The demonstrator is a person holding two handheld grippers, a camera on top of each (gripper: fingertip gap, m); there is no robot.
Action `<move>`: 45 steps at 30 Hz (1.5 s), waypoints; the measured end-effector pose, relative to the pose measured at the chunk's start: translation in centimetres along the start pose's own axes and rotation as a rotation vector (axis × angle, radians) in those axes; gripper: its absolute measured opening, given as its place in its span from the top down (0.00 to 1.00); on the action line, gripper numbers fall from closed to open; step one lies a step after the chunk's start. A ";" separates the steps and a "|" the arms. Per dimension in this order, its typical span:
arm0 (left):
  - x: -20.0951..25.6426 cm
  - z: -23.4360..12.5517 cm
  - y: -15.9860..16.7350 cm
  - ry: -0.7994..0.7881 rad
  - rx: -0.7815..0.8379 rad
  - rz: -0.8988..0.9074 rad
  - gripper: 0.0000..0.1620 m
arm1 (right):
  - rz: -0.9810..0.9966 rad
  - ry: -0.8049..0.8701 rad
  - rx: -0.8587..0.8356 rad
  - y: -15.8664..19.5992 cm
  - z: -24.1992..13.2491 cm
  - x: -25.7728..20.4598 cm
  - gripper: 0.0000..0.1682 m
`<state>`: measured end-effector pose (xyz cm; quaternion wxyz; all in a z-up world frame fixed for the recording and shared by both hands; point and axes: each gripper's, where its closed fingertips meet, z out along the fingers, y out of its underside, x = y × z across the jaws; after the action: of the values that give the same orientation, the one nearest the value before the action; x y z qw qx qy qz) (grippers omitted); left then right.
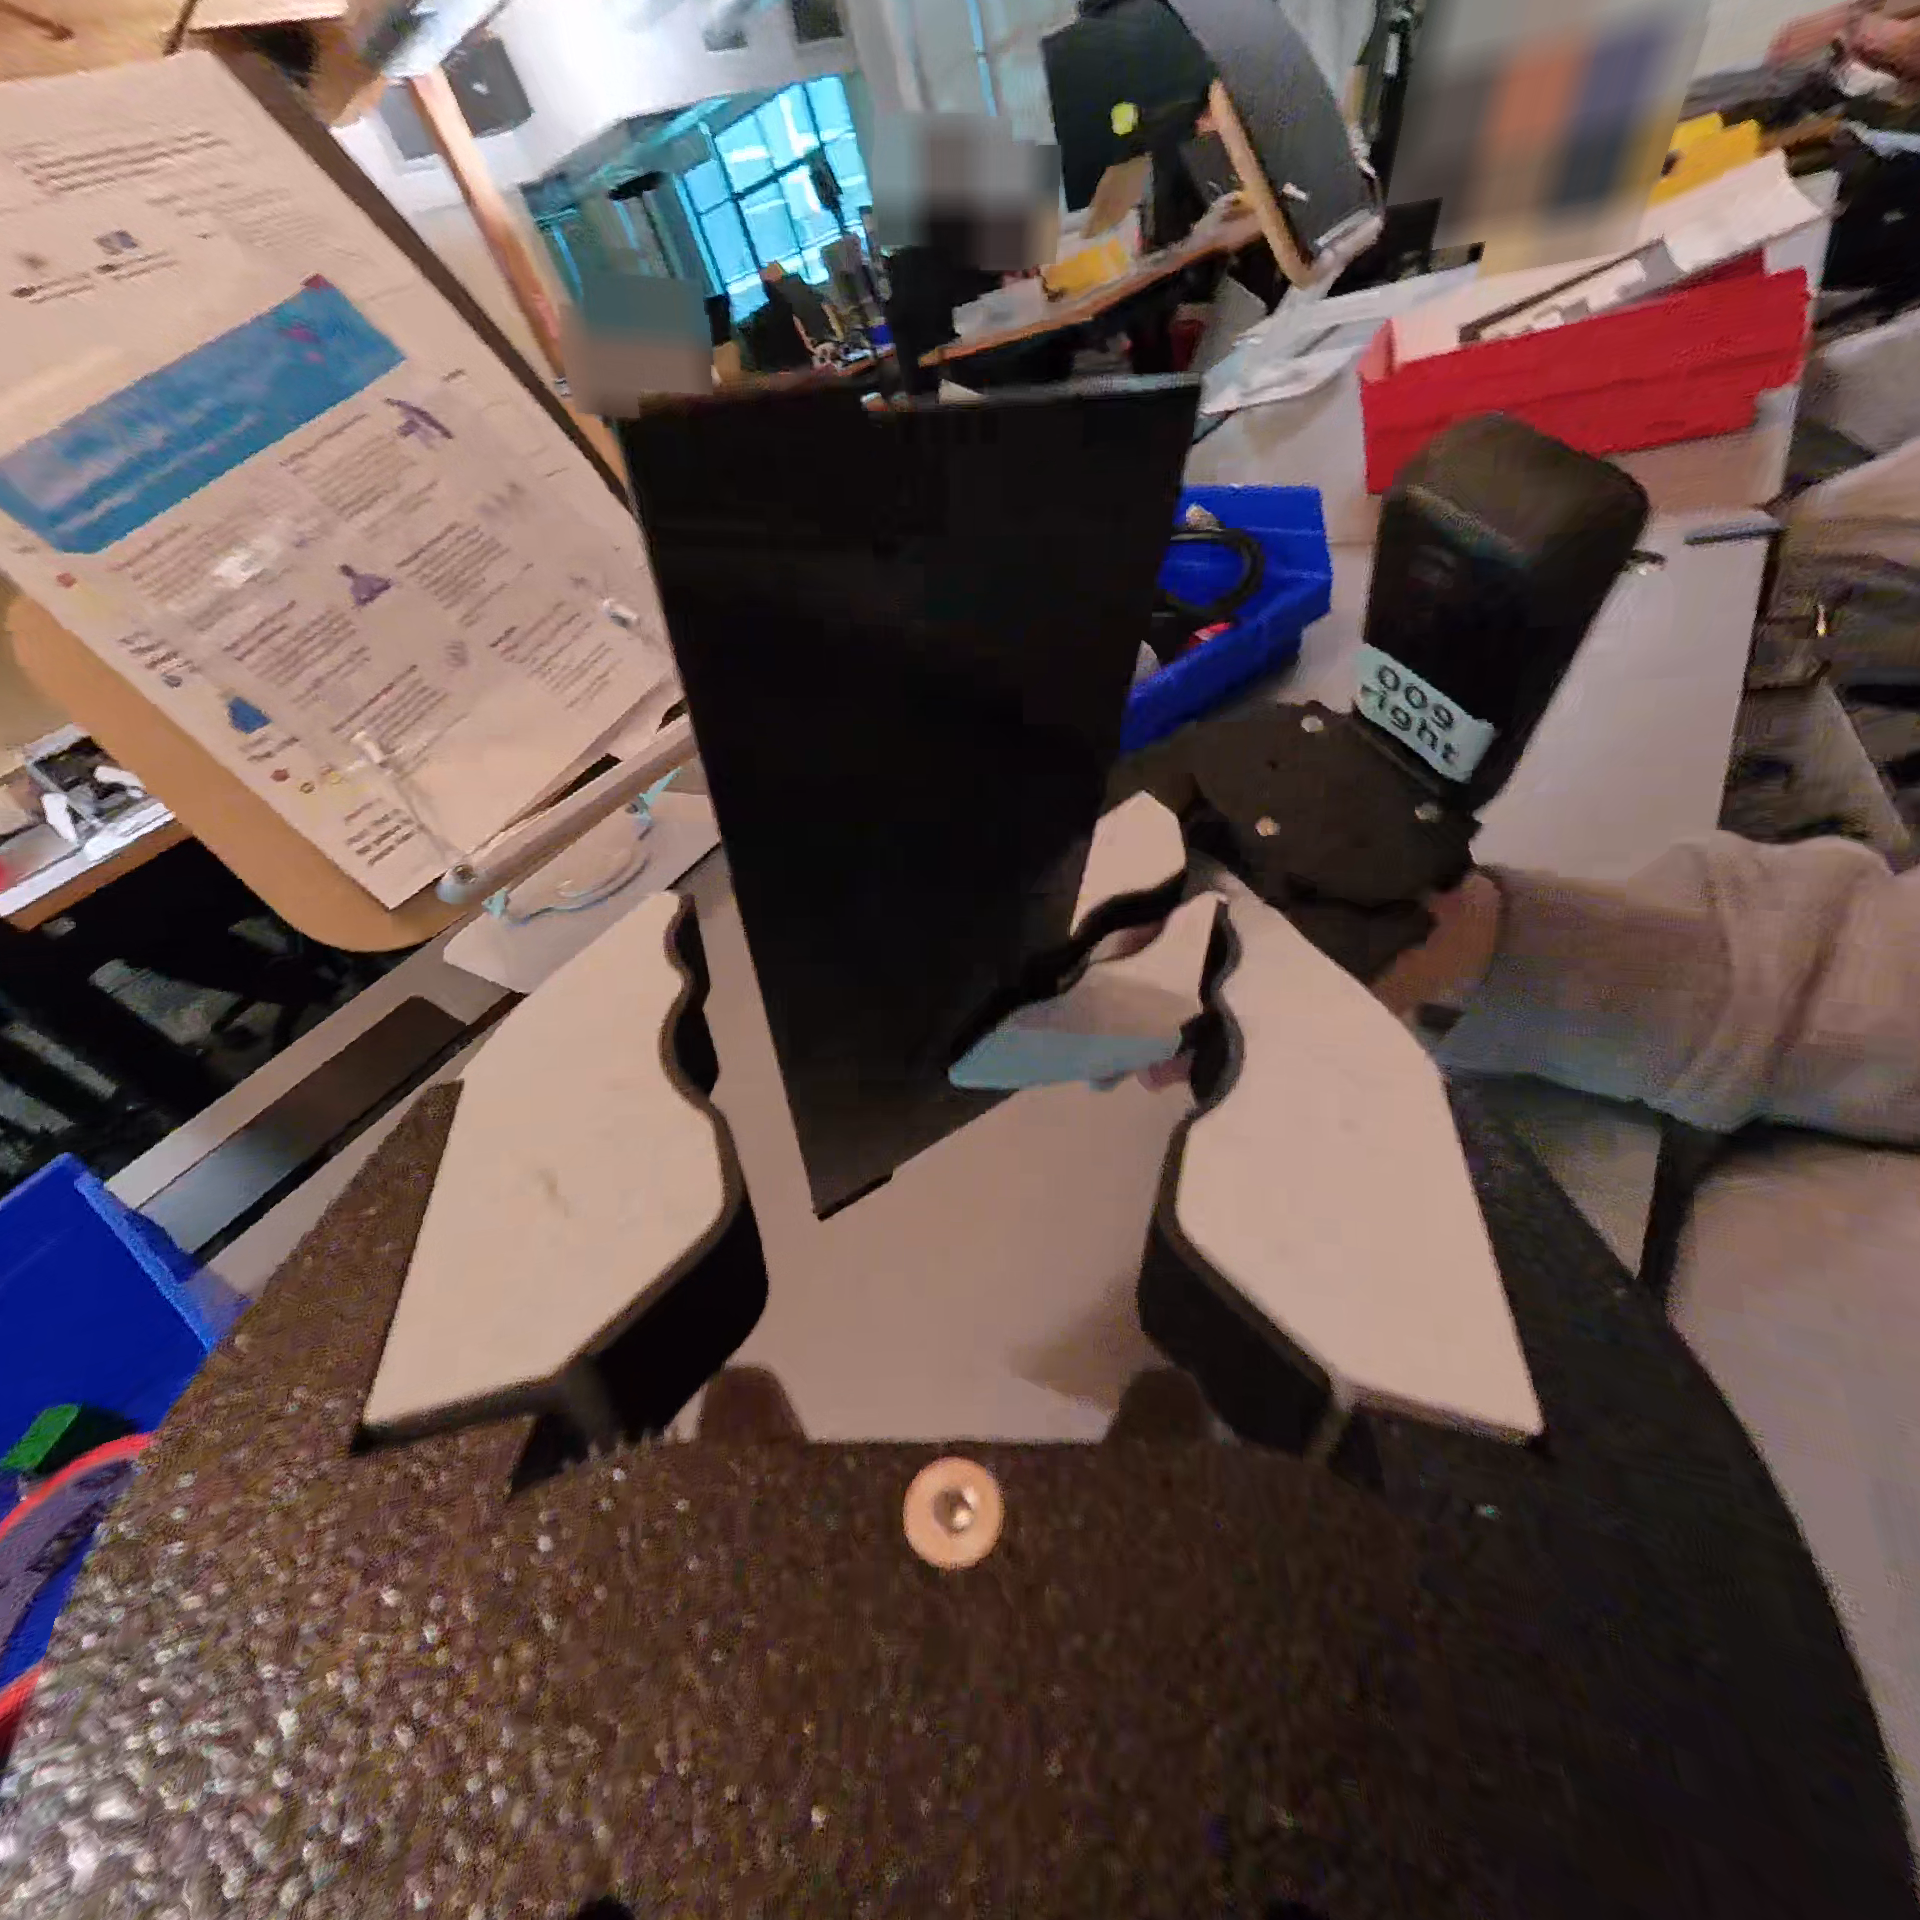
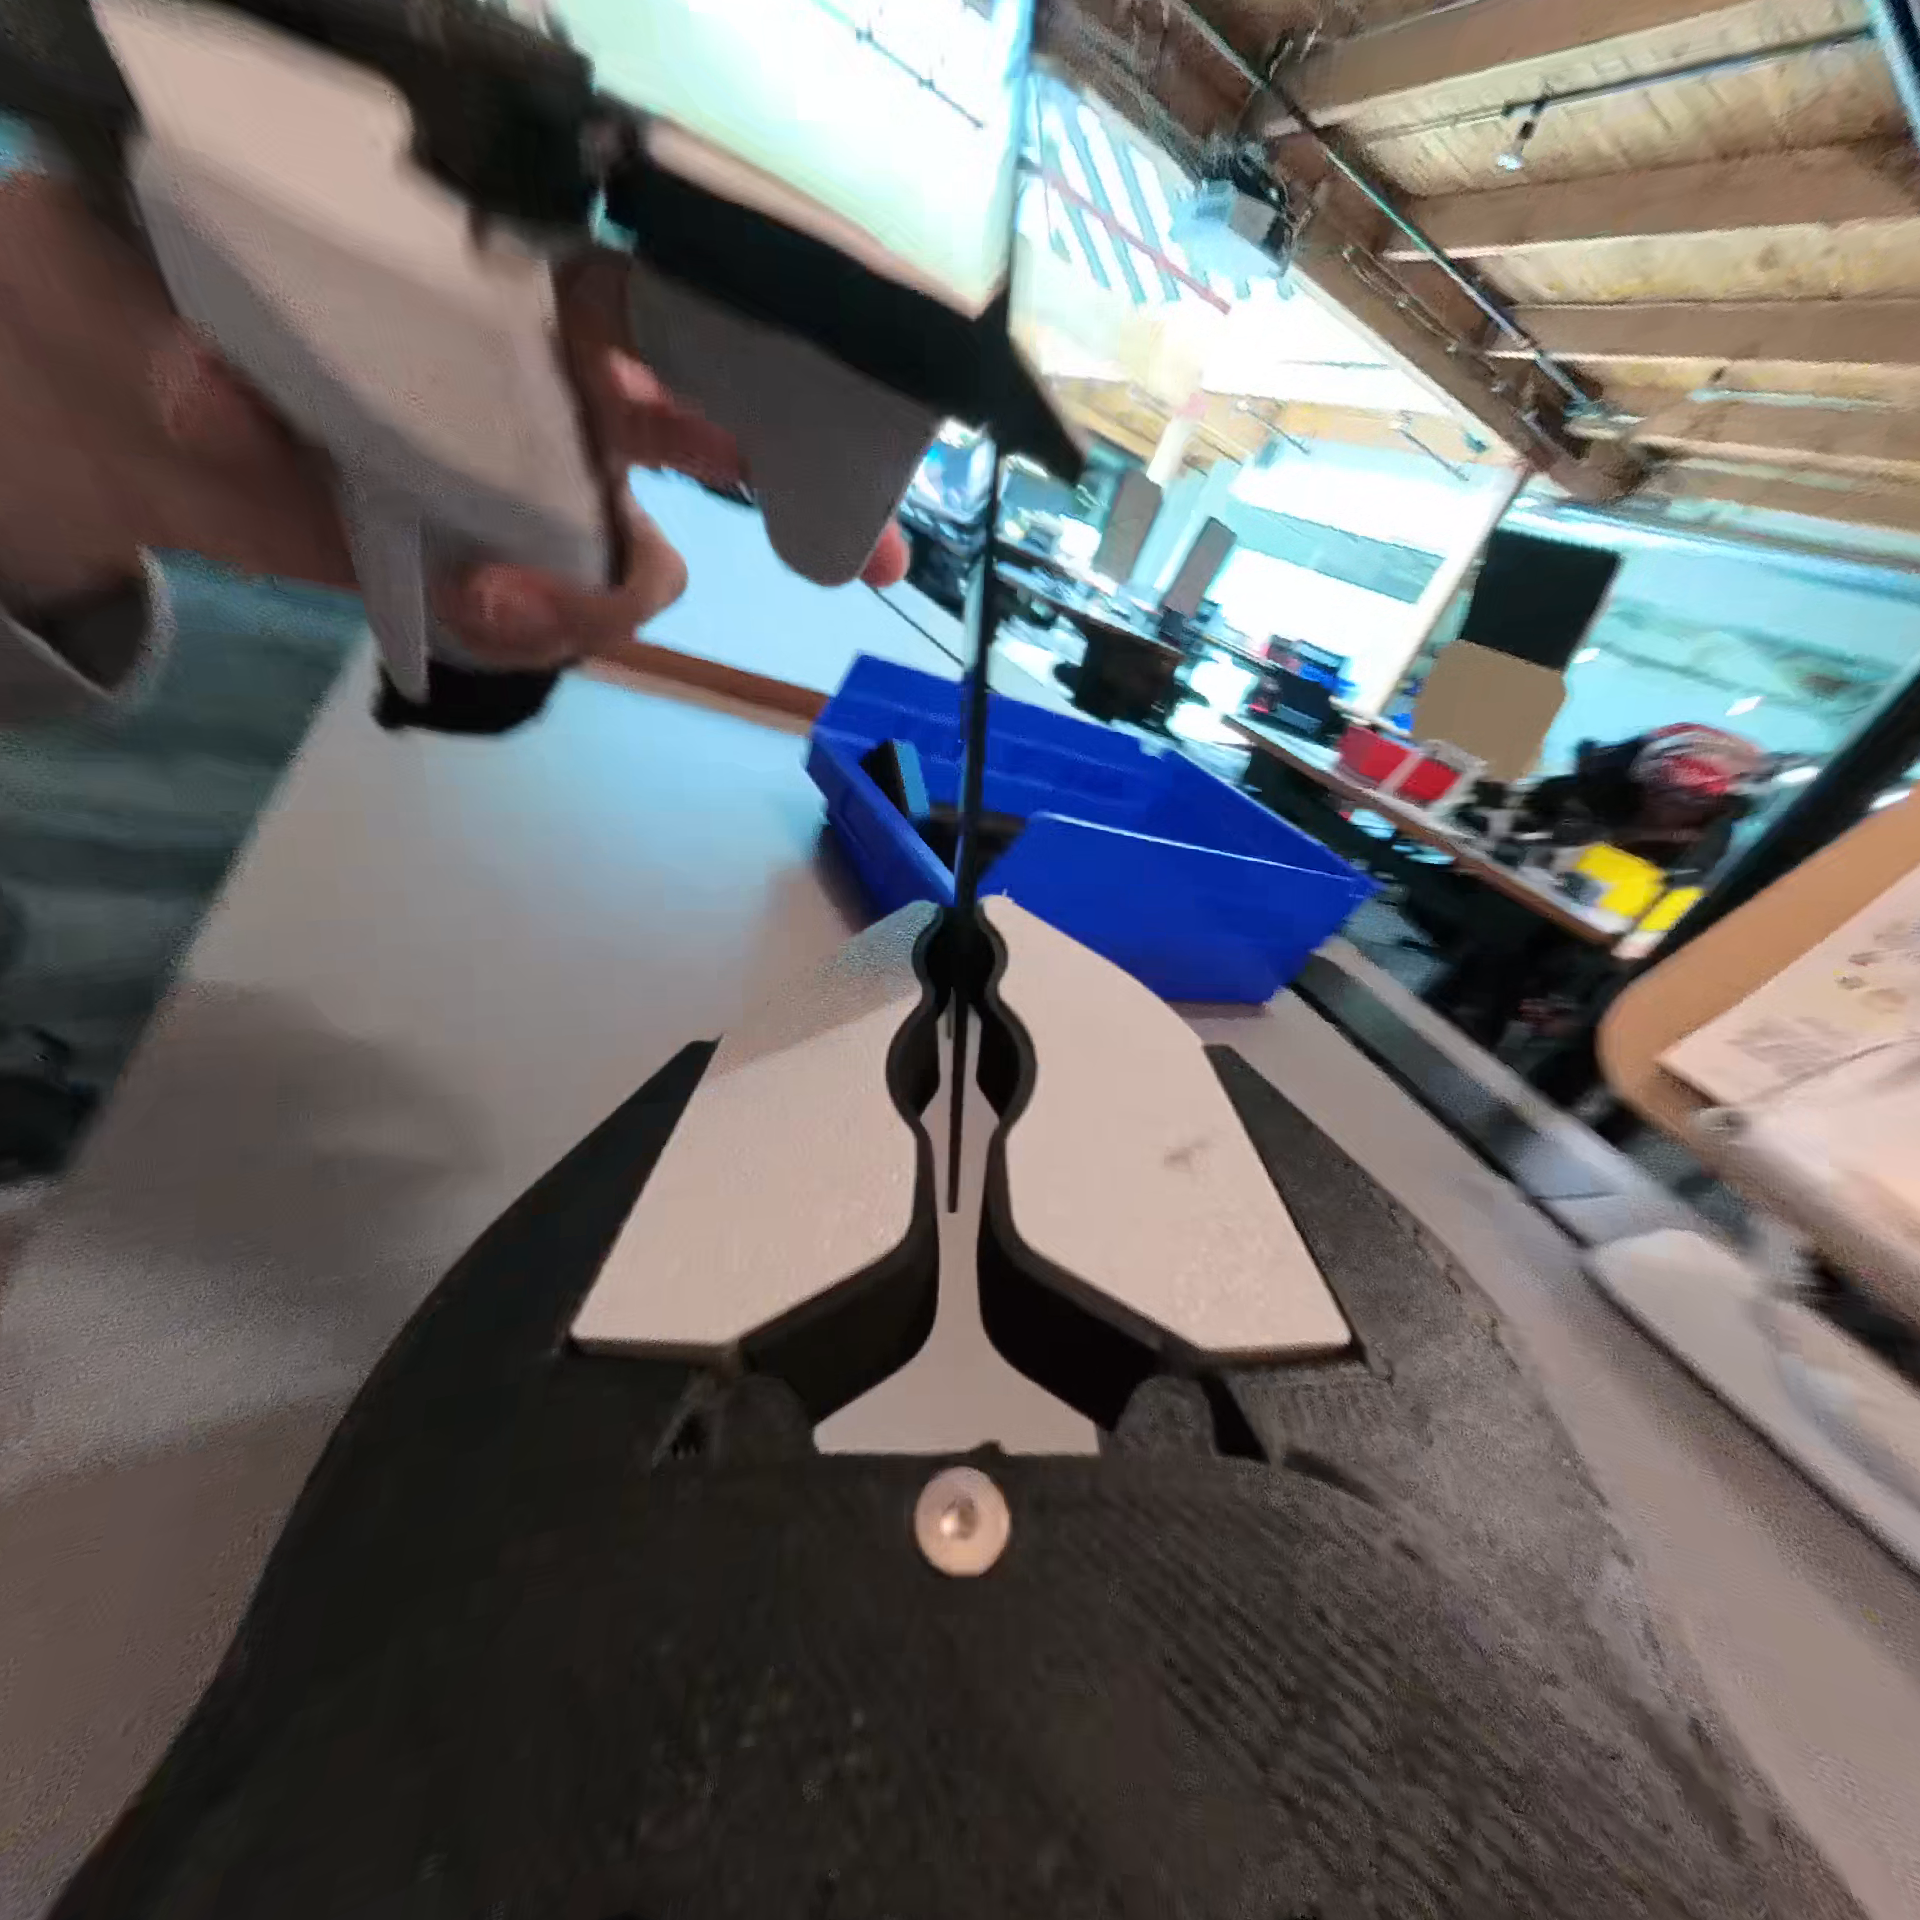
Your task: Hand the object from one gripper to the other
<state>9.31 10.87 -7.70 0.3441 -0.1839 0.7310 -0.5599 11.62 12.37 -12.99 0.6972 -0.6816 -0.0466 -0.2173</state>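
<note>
A flat black panel (image 1: pixel 904 748) stands upright between my left gripper's (image 1: pixel 956 935) two fingers, which are spread wide and apart from it. My right gripper (image 1: pixel 1122 925) comes in from the right and pinches the panel's lower right edge. In the right wrist view the panel (image 2: pixel 971 727) shows edge-on as a thin dark line, clamped between my right gripper's (image 2: pixel 961 920) closed fingertips. One grey finger (image 2: pixel 821 457) of the left gripper shows at the upper left beside the panel, held by a hand (image 2: pixel 540 603). Its other finger is hidden.
A blue bin (image 2: pixel 1122 883) sits on the grey table (image 2: pixel 468 935) just beyond the panel; it also shows in the left wrist view (image 1: pixel 1257 592). A red bin (image 1: pixel 1579 374) lies far right. A slanted board with a paper sheet (image 1: pixel 260 499) stands left. Another blue bin (image 1: pixel 83 1278) is at lower left. Tip to tip, the grippers are about 6 cm apart.
</note>
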 end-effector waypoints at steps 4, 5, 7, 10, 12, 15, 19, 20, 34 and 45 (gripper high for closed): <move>0.7 -1.7 -0.1 0.092 0.020 0.127 0.54 | 0.217 -0.147 0.093 -1.2 -0.4 -0.9 0.99; 0.8 -2.0 -0.1 0.103 0.025 0.143 0.55 | 0.253 -0.198 0.095 -1.3 -0.5 -1.4 0.99; 0.7 -2.2 -0.2 0.104 0.032 0.155 0.57 | 0.289 -0.240 0.105 -1.4 -0.5 -1.9 0.99; 0.5 -2.2 -0.4 0.099 0.046 0.119 0.60 | 0.300 -0.293 0.092 -1.4 -0.4 -2.7 0.99; 0.3 -2.3 -0.7 0.105 0.073 0.067 0.65 | 0.300 -0.340 0.090 -1.4 -0.5 -3.4 0.99; 0.0 -2.6 -0.9 0.129 0.087 -0.017 0.78 | 0.290 -0.414 0.059 -1.2 -0.5 -4.7 0.99; 0.8 -3.2 -1.2 0.219 0.113 -0.046 0.94 | 0.276 -0.409 0.032 -0.7 -0.2 -4.9 0.98; 1.0 -3.3 -1.1 0.235 0.105 -0.049 0.97 | 0.271 -0.378 0.029 -0.5 -0.1 -4.6 0.96; -3.8 0.7 1.0 -0.304 0.240 -0.492 0.99 | 0.029 0.122 -0.177 3.4 2.2 0.5 0.41; -0.6 0.9 -1.6 -0.018 0.261 -0.393 0.68 | 0.116 -0.039 -0.173 3.1 1.7 -0.8 0.46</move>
<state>10.23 10.15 -6.12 0.2558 -0.2815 0.5995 -0.7043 12.39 14.14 -16.09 0.6461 -0.7449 -0.0016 -0.1664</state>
